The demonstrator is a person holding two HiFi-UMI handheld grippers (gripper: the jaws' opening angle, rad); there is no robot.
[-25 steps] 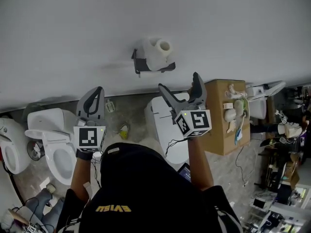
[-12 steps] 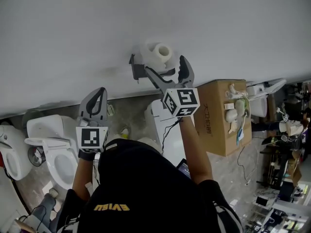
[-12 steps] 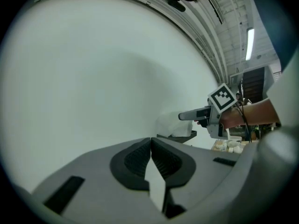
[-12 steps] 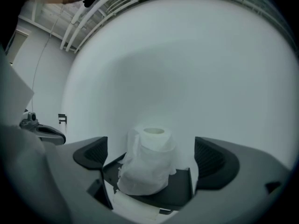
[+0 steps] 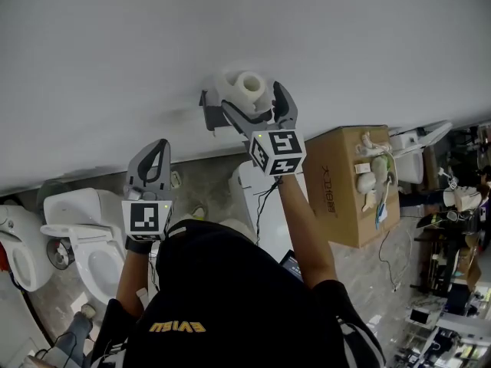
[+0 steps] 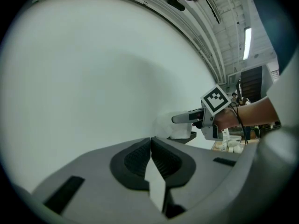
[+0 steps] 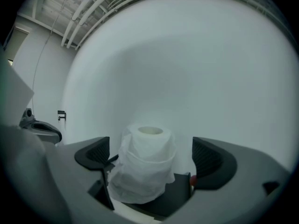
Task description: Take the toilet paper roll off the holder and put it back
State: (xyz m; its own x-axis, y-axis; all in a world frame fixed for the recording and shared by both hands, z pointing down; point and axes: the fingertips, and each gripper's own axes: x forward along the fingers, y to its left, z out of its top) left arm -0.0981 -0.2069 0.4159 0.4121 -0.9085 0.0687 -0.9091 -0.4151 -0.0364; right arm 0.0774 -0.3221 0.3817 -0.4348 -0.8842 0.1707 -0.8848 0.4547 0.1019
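A white toilet paper roll [image 5: 247, 89] stands upright on a dark grey holder [image 5: 209, 112] fixed to the white wall. In the right gripper view the roll [image 7: 145, 164] has a loose sheet hanging down its front, above the holder's dark shelf [image 7: 170, 200]. My right gripper [image 5: 254, 103] is open, one finger on each side of the roll, with a small gap on both sides [image 7: 152, 158]. My left gripper [image 5: 156, 150] is shut on nothing, lower left of the holder and pointed at bare wall [image 6: 151, 141].
The white wall [image 5: 115, 44] fills the upper view. Below on the floor stand two white toilets [image 5: 80, 232], a white tank [image 5: 257, 198] under the holder, and a cardboard box [image 5: 347, 186] with small items. Clutter lies at the far right.
My right gripper has moved up and left to the wall, and its open jaws now straddle the roll. The left gripper has barely moved.
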